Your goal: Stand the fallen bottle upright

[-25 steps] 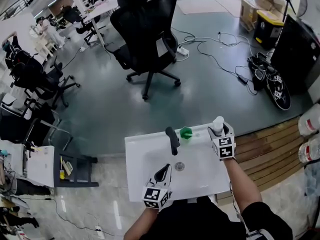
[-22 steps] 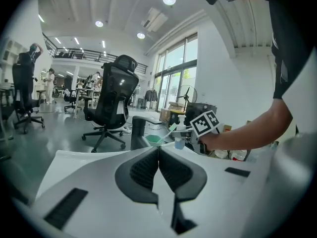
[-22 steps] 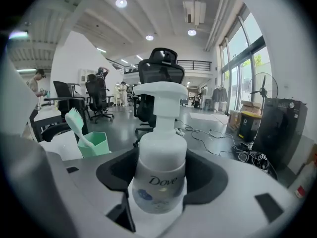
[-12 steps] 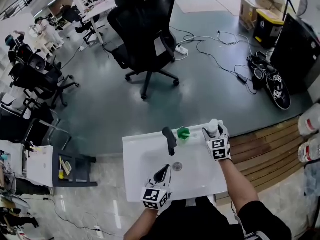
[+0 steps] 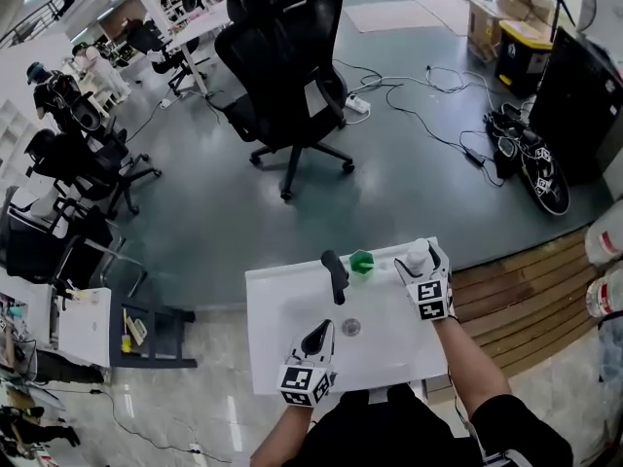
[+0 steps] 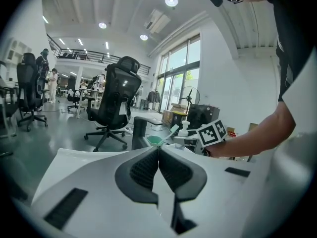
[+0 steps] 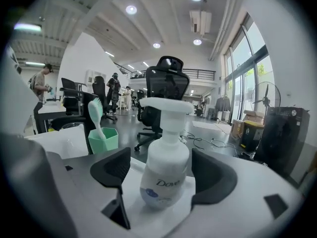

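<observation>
Two grippers work over a white rectangular washbasin (image 5: pixel 292 305) in the head view. Our right gripper (image 5: pixel 421 263) reaches to the far right corner. There the white plastic pump bottle (image 5: pixel 418 251) stands upright, near a green hexagonal cup (image 5: pixel 362 261) and a black curved faucet (image 5: pixel 336 272). Our left gripper (image 5: pixel 316 337) hovers at the near edge, well apart from the bottle.

In the left gripper view, its fingers are pressed together on nothing.

In the right gripper view, the fingers are spreading. The bottle sits between them with a gap showing on each side, so nothing pinches it. We judge the bottle light, stiff and smooth, likely slippery and a little top-heavy at the pump. If it needs steadying, the round body below the neck is where we would take hold.
</observation>
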`<control>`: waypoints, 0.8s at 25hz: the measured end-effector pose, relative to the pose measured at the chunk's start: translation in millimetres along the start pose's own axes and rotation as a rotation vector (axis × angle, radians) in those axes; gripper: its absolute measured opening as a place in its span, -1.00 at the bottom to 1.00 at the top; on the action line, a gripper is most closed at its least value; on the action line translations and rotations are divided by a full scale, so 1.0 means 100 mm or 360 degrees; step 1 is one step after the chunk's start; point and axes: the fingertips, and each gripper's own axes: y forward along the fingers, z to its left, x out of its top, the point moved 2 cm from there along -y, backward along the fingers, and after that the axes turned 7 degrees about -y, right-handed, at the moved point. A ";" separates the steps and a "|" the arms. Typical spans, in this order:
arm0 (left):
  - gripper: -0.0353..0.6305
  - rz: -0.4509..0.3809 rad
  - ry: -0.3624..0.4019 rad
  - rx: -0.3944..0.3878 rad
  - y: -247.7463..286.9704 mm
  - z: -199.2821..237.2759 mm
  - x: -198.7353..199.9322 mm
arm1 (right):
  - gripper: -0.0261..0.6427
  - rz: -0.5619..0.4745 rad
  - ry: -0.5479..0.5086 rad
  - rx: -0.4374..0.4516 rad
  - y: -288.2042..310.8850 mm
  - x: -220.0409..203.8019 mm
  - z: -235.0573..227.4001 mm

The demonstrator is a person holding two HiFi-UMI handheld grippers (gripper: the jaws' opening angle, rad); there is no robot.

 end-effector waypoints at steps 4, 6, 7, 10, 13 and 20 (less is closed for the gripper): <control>-0.84 -0.0011 -0.0003 -0.0029 0.03 -0.08 0.00 | 0.29 -0.0083 -0.0019 -0.0005 -0.27 0.11 0.00; -0.84 -0.0013 -0.0004 -0.0040 0.06 -0.10 0.02 | 0.25 -0.0134 -0.0020 0.0008 -0.44 0.20 0.03; -0.84 -0.0017 -0.0003 -0.0041 0.07 -0.11 0.03 | 0.24 -0.0153 -0.0022 0.0014 -0.53 0.23 0.04; -0.84 -0.0043 0.0011 -0.0043 0.09 -0.11 0.14 | 0.19 -0.0195 -0.0040 0.0007 -0.81 0.35 0.08; -0.84 -0.0082 0.0033 -0.0047 0.12 -0.11 0.27 | 0.12 -0.0256 0.0011 -0.0032 -1.09 0.51 0.10; -0.84 -0.0117 0.0069 -0.0014 0.04 -0.05 0.39 | -0.57 -0.0448 -0.0015 -0.0127 -1.57 0.76 0.12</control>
